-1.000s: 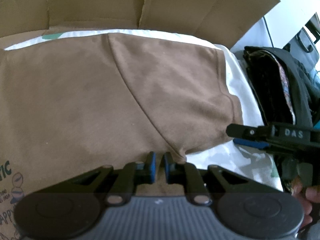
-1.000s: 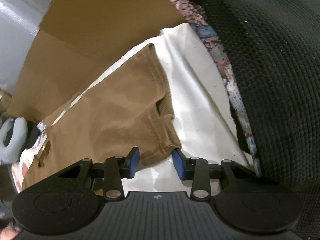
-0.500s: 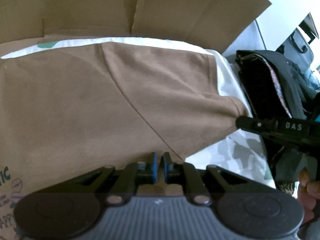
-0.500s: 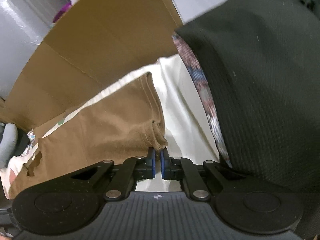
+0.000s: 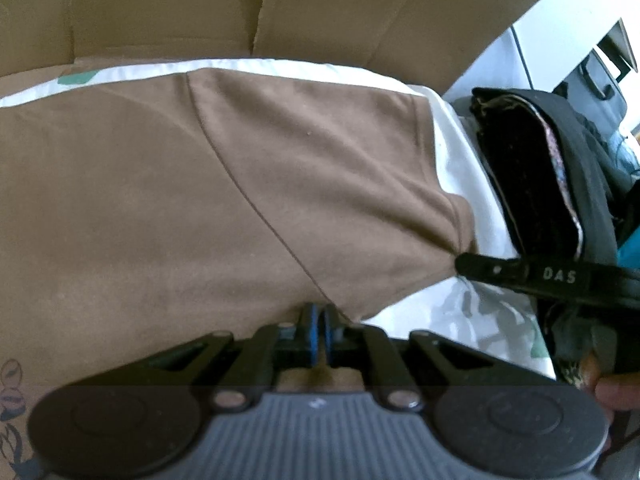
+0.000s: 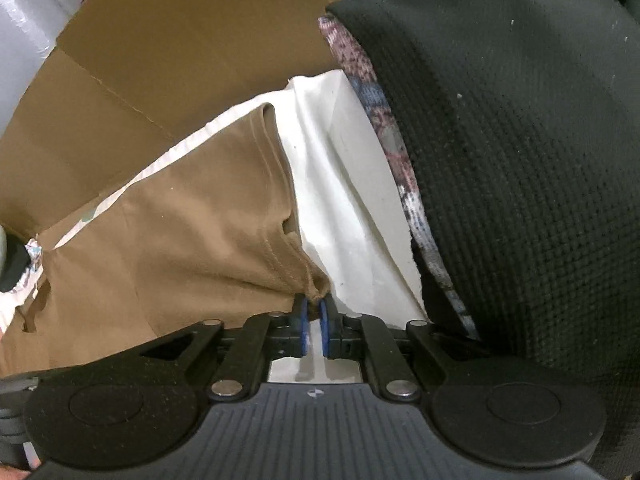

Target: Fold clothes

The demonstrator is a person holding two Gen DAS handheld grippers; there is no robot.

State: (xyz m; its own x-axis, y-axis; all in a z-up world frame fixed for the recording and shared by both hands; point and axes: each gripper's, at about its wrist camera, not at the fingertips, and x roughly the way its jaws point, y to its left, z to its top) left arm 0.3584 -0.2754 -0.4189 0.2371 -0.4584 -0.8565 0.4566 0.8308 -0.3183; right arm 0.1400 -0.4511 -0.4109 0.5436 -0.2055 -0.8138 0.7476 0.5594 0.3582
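A brown garment [image 5: 168, 216] lies spread flat on a white sheet [image 5: 460, 168], filling the left and centre of the left wrist view. Its long axis runs across the frame from the left edge toward the right, where a short sleeve [image 5: 360, 184] points to the right and slightly downward, ending in a stitched hem near the middle right of the frame. A diagonal seam runs from upper centre down to lower centre, marking where the sleeve joins the body.

The left tool [image 5: 319, 336] sits at lower centre with its blue pads nearly together, pinching the garment's near edge just below the foot of that seam. The right tool [image 6: 314, 322] has its pads drawn narrow as well, clamped on the lower corner of the sleeve hem; the cloth bunches into small folds at the pads. In the left wrist view the right tool enters from the right edge, its black finger marked "DAS" touching the sleeve tip.

Behind the garment, brown cardboard [image 5: 280, 12] stands across the upper part of both frames. To the right of the sheet is a pile of dark clothes [image 6: 520, 180], a black knit on top with a patterned fabric edge [image 6: 380, 112] showing beneath it. Part of a hand [image 5: 612, 390] shows at the lower right of the left wrist view.
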